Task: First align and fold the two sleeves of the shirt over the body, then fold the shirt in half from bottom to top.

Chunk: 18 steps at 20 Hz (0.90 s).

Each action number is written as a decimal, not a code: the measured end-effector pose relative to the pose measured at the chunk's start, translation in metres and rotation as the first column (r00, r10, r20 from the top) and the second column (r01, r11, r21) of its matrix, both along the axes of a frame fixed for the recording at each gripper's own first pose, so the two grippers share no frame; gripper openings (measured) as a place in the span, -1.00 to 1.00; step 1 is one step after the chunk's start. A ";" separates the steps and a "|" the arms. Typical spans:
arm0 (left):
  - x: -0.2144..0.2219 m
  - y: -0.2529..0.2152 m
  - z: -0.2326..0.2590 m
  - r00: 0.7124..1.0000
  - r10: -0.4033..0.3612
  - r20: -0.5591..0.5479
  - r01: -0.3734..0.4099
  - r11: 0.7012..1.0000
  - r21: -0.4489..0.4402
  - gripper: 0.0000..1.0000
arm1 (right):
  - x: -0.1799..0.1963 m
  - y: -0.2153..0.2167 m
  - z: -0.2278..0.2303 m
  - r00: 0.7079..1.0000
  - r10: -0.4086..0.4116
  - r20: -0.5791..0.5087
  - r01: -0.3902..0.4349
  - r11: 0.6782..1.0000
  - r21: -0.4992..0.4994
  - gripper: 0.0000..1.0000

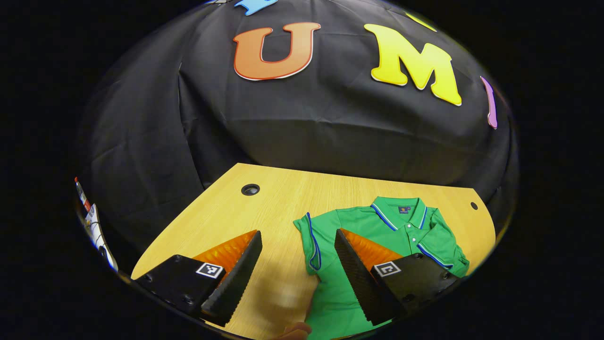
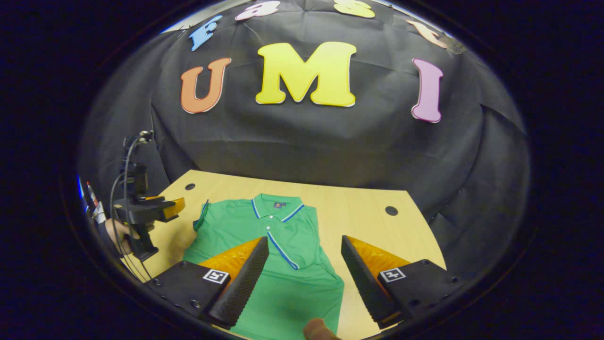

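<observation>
a green polo shirt (image 1: 377,231) lies flat, collar toward the booth's black wall, on a pale wooden table (image 1: 264,208) as two hand-held grippers hover above its near edge. in the left gripper view, the left gripper (image 1: 298,264) stands wide apart and holds nothing; one finger hangs over bare wood beside the shirt, the other over the shirt's body, and the blue-trimmed cuff of the spread sleeve (image 1: 312,241) sits in the gap between them. the shirt's other sleeve (image 1: 441,245) is already folded across the chest, its striped hem running at a slant below the button placket. in the right gripper view, the right gripper (image 2: 305,267) is likewise spread wide and empty, poised over the shirt (image 2: 283,264): one finger overlaps the green cloth, the other hangs over bare table (image 2: 368,208) just beside the shirt's edge, with the folded sleeve (image 2: 302,250) lying between them. farther off at the left of that view, the left gripper (image 2: 174,206) is held in a hand (image 2: 118,231) near the spread sleeve (image 2: 203,217), cables trailing from it. round holes (image 2: 391,210) mark the table's far corners.
</observation>
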State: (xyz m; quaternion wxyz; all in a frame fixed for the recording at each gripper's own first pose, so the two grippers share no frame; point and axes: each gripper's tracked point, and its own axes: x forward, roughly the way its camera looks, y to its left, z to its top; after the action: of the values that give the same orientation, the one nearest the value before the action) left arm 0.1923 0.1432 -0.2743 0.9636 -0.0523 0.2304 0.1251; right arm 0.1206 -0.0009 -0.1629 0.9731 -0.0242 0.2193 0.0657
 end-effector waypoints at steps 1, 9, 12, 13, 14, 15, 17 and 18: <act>0.009 0.001 -0.004 1.000 0.007 0.006 -0.007 1.000 0.011 0.99 | -0.008 -0.004 0.002 1.000 -0.011 0.001 0.011 1.000 -0.006 0.99; 0.052 -0.010 -0.050 0.997 -0.005 -0.083 0.005 1.000 0.001 0.97 | -0.050 -0.018 -0.005 0.997 -0.061 -0.050 0.060 0.998 -0.018 0.93; 0.056 -0.010 -0.068 0.991 0.008 -0.134 -0.010 1.000 -0.016 0.96 | -0.052 -0.020 -0.005 0.996 -0.067 -0.054 0.065 0.997 -0.028 0.99; 0.057 -0.009 -0.072 0.989 0.001 -0.146 -0.004 1.000 -0.019 0.96 | -0.050 -0.022 -0.003 0.996 -0.073 -0.046 0.072 0.997 -0.025 0.99; 0.058 -0.010 -0.077 0.988 -0.006 -0.155 0.004 1.000 -0.016 0.94 | -0.048 -0.024 0.000 0.996 -0.083 -0.039 0.082 0.996 -0.019 0.98; 0.060 -0.012 -0.079 0.986 -0.018 -0.164 0.016 1.000 -0.015 0.86 | -0.048 -0.026 0.002 0.995 -0.095 -0.032 0.095 0.995 -0.014 0.98; 0.061 -0.013 -0.084 0.982 -0.033 -0.185 0.032 0.999 -0.009 0.76 | -0.046 -0.029 0.013 0.993 -0.122 -0.009 0.122 0.993 0.006 0.99; 0.061 -0.014 -0.087 0.980 -0.036 -0.197 0.035 0.999 -0.011 0.71 | -0.045 -0.031 0.019 0.991 -0.137 0.007 0.137 0.990 0.018 0.98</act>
State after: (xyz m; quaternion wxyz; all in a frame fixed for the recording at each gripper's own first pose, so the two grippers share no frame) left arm 0.2536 0.1292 -0.3611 0.9379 -0.0390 0.3262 0.1116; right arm 0.0752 -0.0321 -0.1439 0.9764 -0.0009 0.2158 0.0005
